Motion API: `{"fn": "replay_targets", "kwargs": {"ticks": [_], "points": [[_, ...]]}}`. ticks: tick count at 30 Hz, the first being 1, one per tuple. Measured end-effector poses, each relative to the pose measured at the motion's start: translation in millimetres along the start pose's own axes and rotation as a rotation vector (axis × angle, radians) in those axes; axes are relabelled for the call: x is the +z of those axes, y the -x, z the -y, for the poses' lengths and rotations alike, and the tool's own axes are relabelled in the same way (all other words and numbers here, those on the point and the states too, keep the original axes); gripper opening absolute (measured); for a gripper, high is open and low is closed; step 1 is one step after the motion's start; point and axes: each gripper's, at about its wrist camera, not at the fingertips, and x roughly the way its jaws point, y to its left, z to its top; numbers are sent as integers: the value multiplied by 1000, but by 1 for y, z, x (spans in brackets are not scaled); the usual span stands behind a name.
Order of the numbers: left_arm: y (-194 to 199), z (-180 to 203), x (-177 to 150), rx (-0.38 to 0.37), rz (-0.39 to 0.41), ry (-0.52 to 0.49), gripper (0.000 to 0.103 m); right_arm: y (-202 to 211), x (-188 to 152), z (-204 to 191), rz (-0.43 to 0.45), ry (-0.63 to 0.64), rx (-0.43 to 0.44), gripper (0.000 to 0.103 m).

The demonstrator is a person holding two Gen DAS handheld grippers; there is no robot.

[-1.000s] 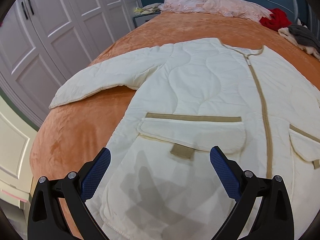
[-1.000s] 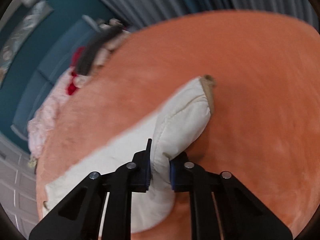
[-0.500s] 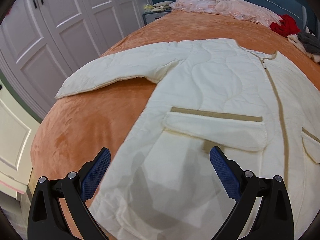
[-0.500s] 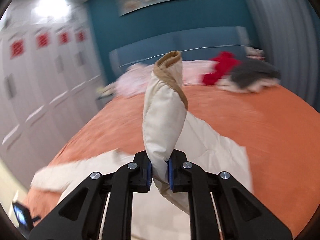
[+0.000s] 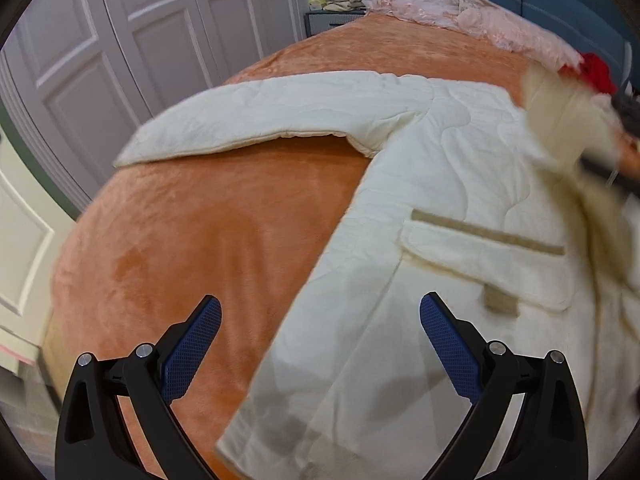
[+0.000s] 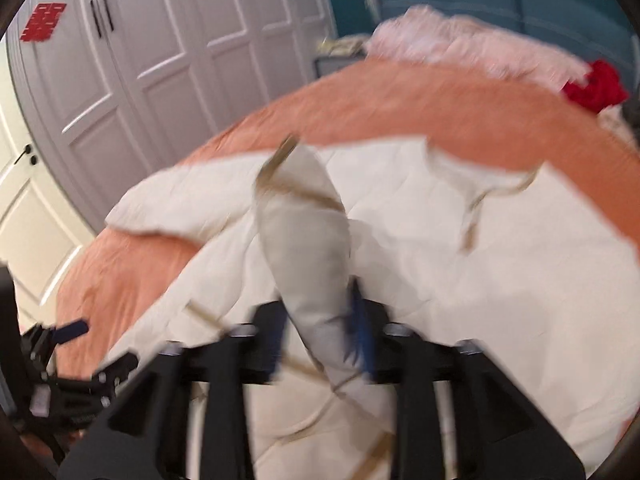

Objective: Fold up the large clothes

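Left wrist view: the cream quilted jacket (image 5: pixel 460 200) lies front-up on the orange bedspread (image 5: pixel 200 240), zipped side up, one sleeve (image 5: pixel 272 120) stretched out flat toward the white wardrobe doors (image 5: pixel 160 20), a flap pocket (image 5: pixel 484 256) showing. The left gripper (image 5: pixel 320 344) hovers over the hem edge with its fingers spread wide and nothing between them. At the right edge a blurred cream sleeve end (image 5: pixel 560 120) crosses over the jacket body, the other tool dark behind it. A pink heap (image 5: pixel 460 12) and a red garment (image 5: pixel 596 72) sit at the far end of the bed, well apart. Right wrist view, heavily blurred: the right gripper (image 6: pixel 320 344) is above the jacket's chest (image 6: pixel 460 260) with the other sleeve (image 6: pixel 304 248) standing up between its blue pads (image 6: pixel 360 336); the jaws are opening, the cloth is between them, and I cannot tell whether the pads touch it. The collar (image 6: pixel 480 184) lies beyond. Judgement: first fold in hand only, this sleeve brought across the front and being let go. Left to do: the outstretched sleeve folded in, then the body folded up from the hem. Early stage.
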Motion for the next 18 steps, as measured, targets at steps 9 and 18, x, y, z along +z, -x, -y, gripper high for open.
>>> {"fn": "replay_targets", "kwargs": {"ticks": [9, 18], "points": [[-9, 24, 40, -387, -44, 230, 98, 90, -61, 75, 136, -294, -15, 60], [-47, 83, 47, -494, -164, 305, 94, 139, -124, 216, 194, -713, -193, 62]]}}
